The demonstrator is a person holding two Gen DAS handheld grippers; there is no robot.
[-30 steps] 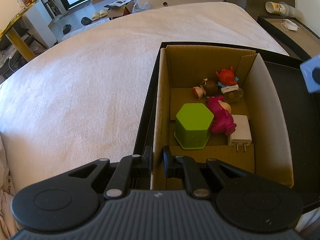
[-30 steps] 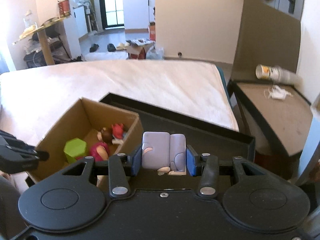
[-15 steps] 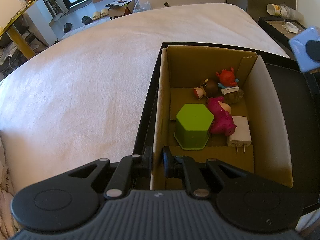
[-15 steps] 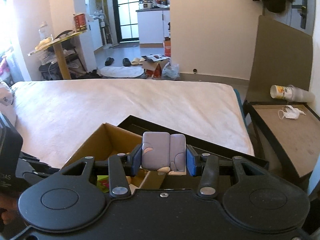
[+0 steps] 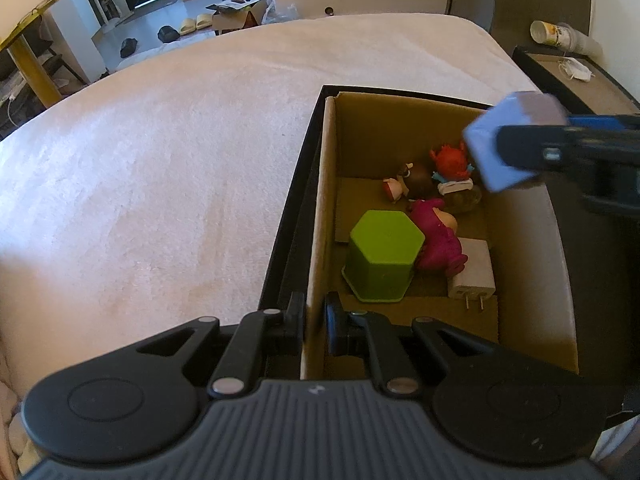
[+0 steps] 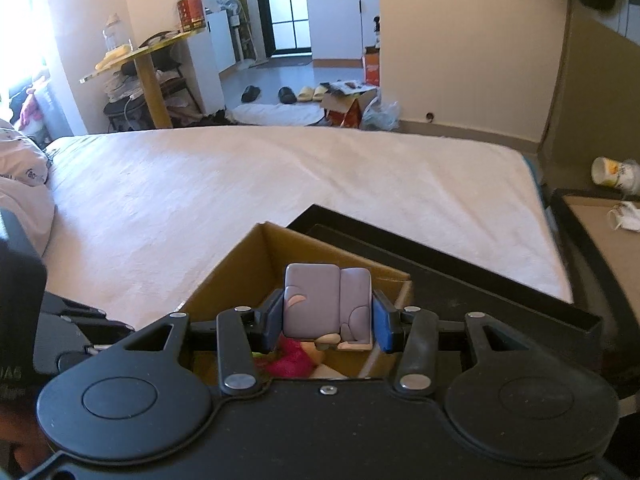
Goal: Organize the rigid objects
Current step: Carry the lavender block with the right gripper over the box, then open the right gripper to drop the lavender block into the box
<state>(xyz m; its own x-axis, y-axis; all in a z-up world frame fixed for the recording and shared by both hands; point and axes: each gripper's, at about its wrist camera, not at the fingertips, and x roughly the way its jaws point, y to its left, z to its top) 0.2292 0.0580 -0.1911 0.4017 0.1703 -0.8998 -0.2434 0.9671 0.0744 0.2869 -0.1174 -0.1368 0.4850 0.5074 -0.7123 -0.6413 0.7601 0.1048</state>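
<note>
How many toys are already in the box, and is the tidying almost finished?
Several things already lie in the cardboard box: a green pot, a pink toy, a red toy, a brown toy and a white charger. The left gripper pinches the box wall. The right gripper holds a grey block above the box; dropping it in remains.

The box (image 5: 524, 248) was plain brown cardboard, set in a black tray (image 5: 288, 216). Inside it, the hexagonal cup (image 5: 380, 256) was lime green, the bear figure (image 5: 438, 240) magenta with a pale muzzle, the charger (image 5: 474, 268) white, and one small figure (image 5: 450, 160) red. The block (image 6: 328, 304) was lavender grey with pink and cream markings. The bedspread (image 5: 160, 160) was off-white. Both grippers (image 5: 316, 316) (image 6: 326, 320) were black; the right one's finger pads (image 6: 382, 320) were blue.
</note>
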